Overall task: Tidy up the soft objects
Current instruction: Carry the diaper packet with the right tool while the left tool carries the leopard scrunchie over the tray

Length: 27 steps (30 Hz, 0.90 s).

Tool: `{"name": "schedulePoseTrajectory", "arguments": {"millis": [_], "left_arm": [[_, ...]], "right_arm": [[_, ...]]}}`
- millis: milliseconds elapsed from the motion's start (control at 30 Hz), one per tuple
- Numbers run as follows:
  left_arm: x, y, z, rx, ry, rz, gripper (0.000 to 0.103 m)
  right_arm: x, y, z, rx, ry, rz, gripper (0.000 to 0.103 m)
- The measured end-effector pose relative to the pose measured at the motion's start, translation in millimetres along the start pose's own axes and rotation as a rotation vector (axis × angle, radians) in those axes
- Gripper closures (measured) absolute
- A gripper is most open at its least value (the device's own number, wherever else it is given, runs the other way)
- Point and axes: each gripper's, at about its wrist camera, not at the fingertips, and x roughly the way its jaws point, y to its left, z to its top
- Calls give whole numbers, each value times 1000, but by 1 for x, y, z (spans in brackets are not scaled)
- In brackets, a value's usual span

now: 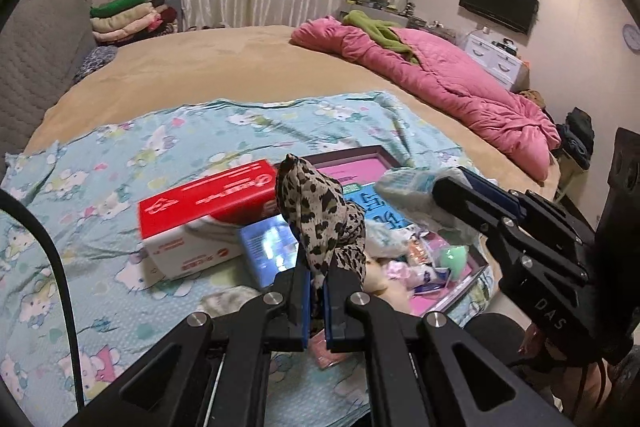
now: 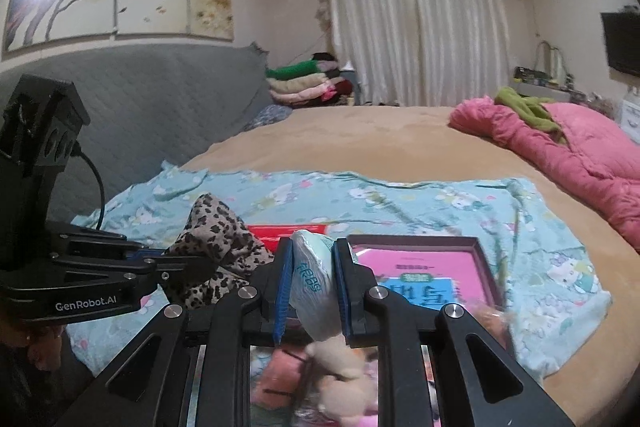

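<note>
While both claws were clamped on soft things, they hung above the shallow pink-lined box [image 1: 472,277].
The left gripper [image 1: 316,281] pinched a crumpled leopard-print cloth [image 1: 316,215] rising from its fingertips; the right gripper [image 2: 310,291] squeezed a pale plastic tissue pack [image 2: 310,275], with a red-and-white carton [image 1: 204,211] just beyond them.

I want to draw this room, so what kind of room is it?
It looks like a bedroom. There is a big bed with a pink quilt bunched on it, a grey padded headboard, and a stack of folded blankets beside the white curtains.
</note>
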Motion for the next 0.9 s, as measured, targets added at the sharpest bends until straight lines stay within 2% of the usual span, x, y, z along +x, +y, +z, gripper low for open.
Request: {"name": "schedulePoseTrajectory", "arguments": {"millis": [400,600,900], "left_arm": [[37,-36,7,47,52,-59,99],[51,-54,7,72,76,-90,99],[82,-73,1,71,142,-148,99]], "right_arm": [[-23,-68,-5,136,-41,-123,83],[-26,-82,-9,166,-44,-145,83],[-13,-95,-19,192,-6,-158,83]]}}
